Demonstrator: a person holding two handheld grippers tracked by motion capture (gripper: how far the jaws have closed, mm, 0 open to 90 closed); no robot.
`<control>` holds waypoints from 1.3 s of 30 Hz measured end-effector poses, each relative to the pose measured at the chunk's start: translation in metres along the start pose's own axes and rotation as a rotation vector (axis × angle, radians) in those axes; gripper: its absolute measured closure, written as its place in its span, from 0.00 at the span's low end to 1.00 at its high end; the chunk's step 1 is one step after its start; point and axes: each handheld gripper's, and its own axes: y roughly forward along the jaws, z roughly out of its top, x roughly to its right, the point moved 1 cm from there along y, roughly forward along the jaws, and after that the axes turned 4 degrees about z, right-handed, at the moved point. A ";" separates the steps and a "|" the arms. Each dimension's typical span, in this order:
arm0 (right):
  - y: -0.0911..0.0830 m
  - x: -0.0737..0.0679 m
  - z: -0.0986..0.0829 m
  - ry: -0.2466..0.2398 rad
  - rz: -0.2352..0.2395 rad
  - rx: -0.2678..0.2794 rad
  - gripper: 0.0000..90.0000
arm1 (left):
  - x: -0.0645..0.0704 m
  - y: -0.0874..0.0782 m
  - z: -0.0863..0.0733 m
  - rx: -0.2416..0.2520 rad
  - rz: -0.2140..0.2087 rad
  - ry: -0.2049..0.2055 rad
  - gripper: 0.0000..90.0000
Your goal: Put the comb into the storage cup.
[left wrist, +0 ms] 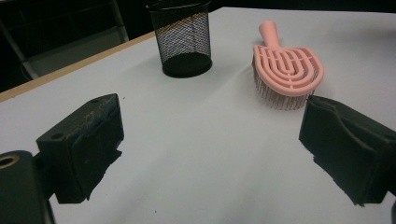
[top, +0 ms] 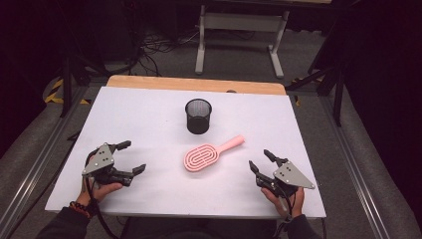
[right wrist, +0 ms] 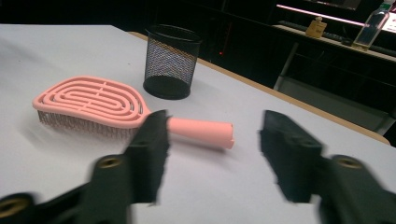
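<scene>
no readable writing is seen. one pink plastic vented hairbrush [top: 204, 155] is laid bristles down mid-tabletop, handle toward the far right corner, just beside one black wire-mesh cup [top: 198, 115]. the left gripper [top: 131, 157] and right gripper [top: 261, 160] are held spread and empty near the near edge.

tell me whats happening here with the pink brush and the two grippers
A person holds a gripper in each hand over a white table. The left gripper and right gripper are both open and empty, flanking a pink hairbrush lying bristles down. A black mesh cup stands upright just behind it. Nothing is gripped yet.
</scene>
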 end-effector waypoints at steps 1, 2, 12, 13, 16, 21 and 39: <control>0.000 0.000 0.001 -0.005 -0.005 -0.004 0.66 | 0.000 0.000 0.000 -0.003 0.003 0.003 0.07; 0.000 0.001 0.002 -0.004 -0.002 -0.002 0.72 | 0.000 0.001 -0.001 -0.004 0.004 0.002 0.07; 0.015 0.010 0.015 0.024 0.015 -0.021 1.00 | 0.000 0.003 -0.002 -0.012 -0.010 -0.008 0.07; 0.019 0.012 0.018 0.017 0.009 -0.030 1.00 | 0.000 0.003 -0.002 -0.011 -0.010 -0.010 0.07; 0.029 0.020 0.026 0.047 0.014 -0.025 1.00 | -0.001 0.001 -0.003 -0.014 -0.006 -0.014 0.08; 0.059 0.026 0.037 0.058 0.035 -0.074 1.00 | -0.001 0.001 -0.004 -0.013 -0.007 -0.020 0.08; 0.142 0.031 0.022 0.113 0.049 -0.328 1.00 | -0.001 0.002 -0.005 -0.030 -0.008 -0.017 0.08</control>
